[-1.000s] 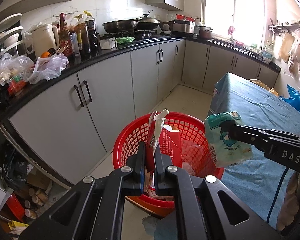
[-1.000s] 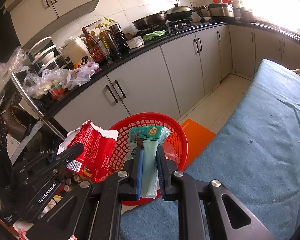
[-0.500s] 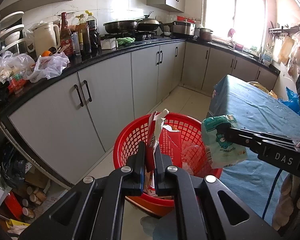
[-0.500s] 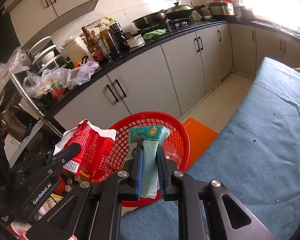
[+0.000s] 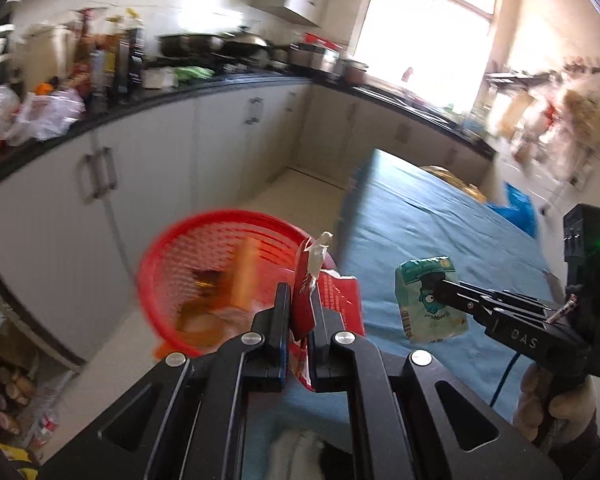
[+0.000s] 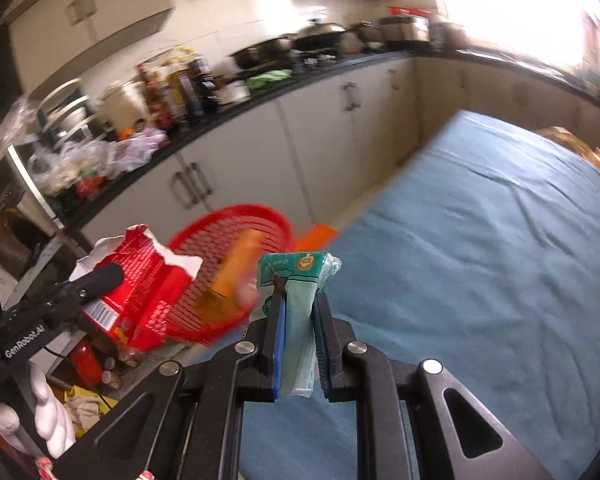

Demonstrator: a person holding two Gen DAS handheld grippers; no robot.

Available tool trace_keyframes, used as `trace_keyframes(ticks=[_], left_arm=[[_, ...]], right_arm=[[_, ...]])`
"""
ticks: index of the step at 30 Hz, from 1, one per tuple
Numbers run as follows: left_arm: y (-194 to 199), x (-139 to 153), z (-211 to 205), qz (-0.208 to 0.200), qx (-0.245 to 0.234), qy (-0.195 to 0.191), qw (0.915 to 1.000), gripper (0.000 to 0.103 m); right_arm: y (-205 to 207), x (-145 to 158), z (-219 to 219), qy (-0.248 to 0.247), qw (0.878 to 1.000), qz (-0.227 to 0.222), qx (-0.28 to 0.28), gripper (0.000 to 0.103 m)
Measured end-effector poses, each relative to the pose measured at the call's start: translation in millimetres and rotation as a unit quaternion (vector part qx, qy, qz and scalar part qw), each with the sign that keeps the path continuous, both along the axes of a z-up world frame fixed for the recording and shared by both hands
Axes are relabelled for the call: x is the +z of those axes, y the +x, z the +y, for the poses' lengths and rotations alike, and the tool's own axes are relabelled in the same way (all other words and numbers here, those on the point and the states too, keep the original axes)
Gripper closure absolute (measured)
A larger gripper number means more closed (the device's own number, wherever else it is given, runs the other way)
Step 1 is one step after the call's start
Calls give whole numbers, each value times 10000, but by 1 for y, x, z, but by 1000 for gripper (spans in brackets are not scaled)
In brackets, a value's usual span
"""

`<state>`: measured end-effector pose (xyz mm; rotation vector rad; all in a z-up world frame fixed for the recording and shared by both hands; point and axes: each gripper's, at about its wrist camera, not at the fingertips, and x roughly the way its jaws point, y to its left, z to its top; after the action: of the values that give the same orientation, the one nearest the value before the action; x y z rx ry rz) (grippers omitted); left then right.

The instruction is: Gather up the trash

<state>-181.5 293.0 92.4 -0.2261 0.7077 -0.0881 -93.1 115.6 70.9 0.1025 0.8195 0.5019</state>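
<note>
From the left wrist view, the left gripper [image 5: 299,320] is squeezing a torn red wrapper [image 5: 305,304] tight between its two fingers; the wrapper is standing up tall out of the jaws, long side going up and down. The red basket [image 5: 168,264] is sitting on the floor by the white cupboards [image 5: 140,184], ahead of these jaws and a bit to the left, very near. Off to the right, over the blue cloth on the table [image 5: 440,216], the right gripper [image 5: 436,284] is pinching a green tissue pack [image 5: 424,300].

From the right wrist view, the right gripper [image 6: 298,312] is closed on the green tissue pack [image 6: 298,280]; the pack is poking up and forward, long side running along the fingers. The red basket [image 6: 256,216] is lying ahead and to the left, past the table edge; it is looking blurry. The left gripper [image 6: 100,278] with the red wrapper [image 6: 140,276] is sitting further left, just beside the basket rim.

I am thinking the left hand is nearer to the basket, so its wrapper could be going in first; both pieces of trash are needing to go left and forward to be over the basket mouth.
</note>
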Motion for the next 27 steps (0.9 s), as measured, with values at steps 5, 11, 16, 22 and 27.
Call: trace_keyframes(ticks=[5,11,16,22,27], left_arm=[[10,-21,-43,237,-557,-143,9981,93],[20,-46,-70,505,-690,-51,9963,47],[22,-49,-65,557,-545,-27,9970,41],[10,-56,-59,602,-463,58,9971,28],[7,-71,-66,819,-481,200,9953,28]], right_arm=[[-9,-16,-61,-27,9973,302,-666,85],[-9,-41,-105,347,9894,749,-1198,36],[-10,-52,-117,617,9850,886,-1343,34],[-14,-59,-107,618,9863,906,-1230,31],[-16,-60,-95,378,9896,683,-1209,30]])
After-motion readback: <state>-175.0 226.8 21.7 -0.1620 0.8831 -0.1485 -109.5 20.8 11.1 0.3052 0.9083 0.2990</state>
